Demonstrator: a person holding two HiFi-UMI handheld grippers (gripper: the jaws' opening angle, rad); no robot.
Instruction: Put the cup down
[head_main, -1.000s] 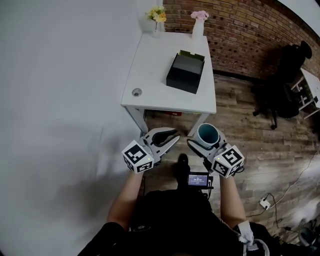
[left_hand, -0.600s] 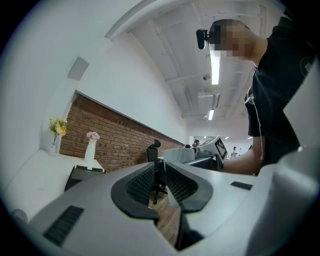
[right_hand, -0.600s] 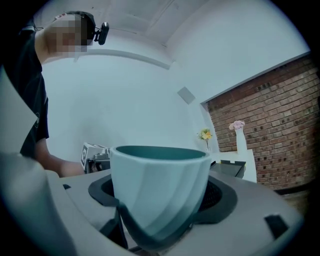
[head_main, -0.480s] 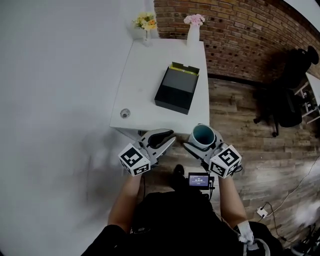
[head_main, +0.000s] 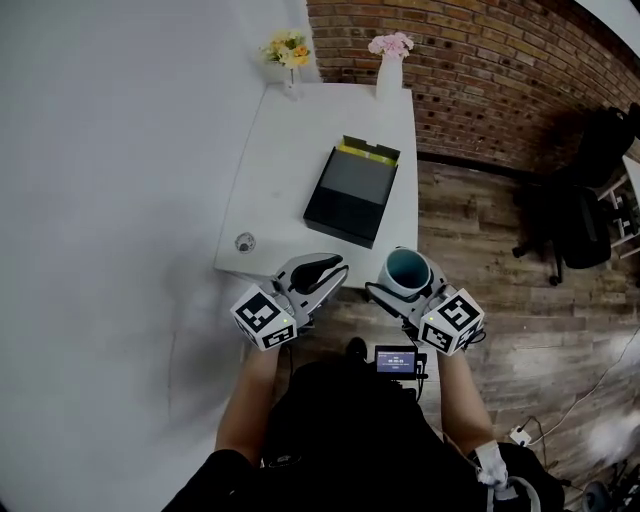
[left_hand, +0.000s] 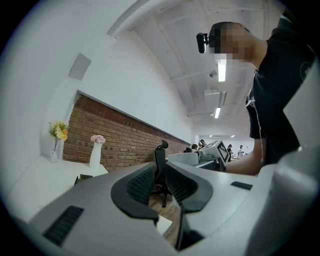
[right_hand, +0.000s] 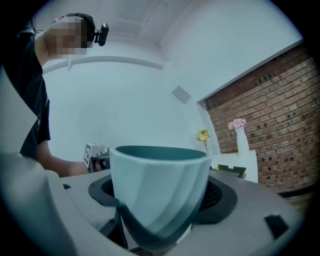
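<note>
- Now, your rt gripper (head_main: 405, 288) pinches the cup (head_main: 407, 268) upright; lft gripper (head_main: 318, 272) is pressed together, empty.
- Cup hangs at the white table's (head_main: 290, 180) near right corner. Bare top lies just far-left, w/ the black box (head_main: 352, 190) beyond.
- Cup base is hidden; can't tell if it's over the tabletop.

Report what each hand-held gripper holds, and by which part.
Right hand-held gripper clasps the pale teal tapered cup around its lower body, upright; left hand-held gripper holds nothing.

Black shirt (head_main: 340, 430), probably short-sleeved, grey marker-cubed grippers (head_main: 340, 270) (head_main: 408, 285)
</note>
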